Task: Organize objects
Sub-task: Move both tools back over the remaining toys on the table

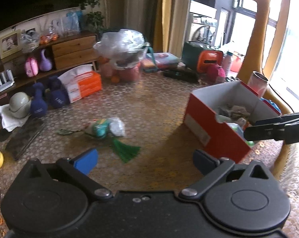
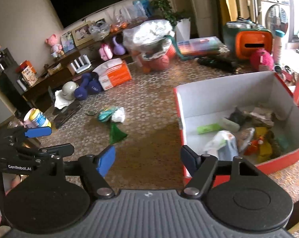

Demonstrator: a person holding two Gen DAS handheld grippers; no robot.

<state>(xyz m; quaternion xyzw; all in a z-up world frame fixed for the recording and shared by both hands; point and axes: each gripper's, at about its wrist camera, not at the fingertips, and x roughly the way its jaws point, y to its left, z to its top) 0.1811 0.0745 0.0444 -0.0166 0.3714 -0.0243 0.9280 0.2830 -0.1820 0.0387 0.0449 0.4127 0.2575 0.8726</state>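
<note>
A red cardboard box (image 1: 213, 127) with a white inside stands on the right of the patterned table; it shows close up in the right wrist view (image 2: 229, 97) and holds several small packets and toys. A teal-and-white packet (image 1: 104, 128) and a green tassel (image 1: 125, 150) lie on the table's middle, also in the right wrist view as the packet (image 2: 110, 115) and tassel (image 2: 116, 132). My left gripper (image 1: 145, 160) is open and empty, above the table short of the tassel. My right gripper (image 2: 147, 159) is open and empty at the box's near left corner.
Two purple dumbbells (image 1: 48, 99), an orange tissue box (image 1: 84, 83), a grey helmet-shaped lid on a cloth (image 1: 19, 104), a bagged bowl (image 1: 121, 47), an orange case (image 1: 209, 61) and a cup (image 1: 258, 83) ring the table. A can (image 2: 37, 118) stands at the left edge.
</note>
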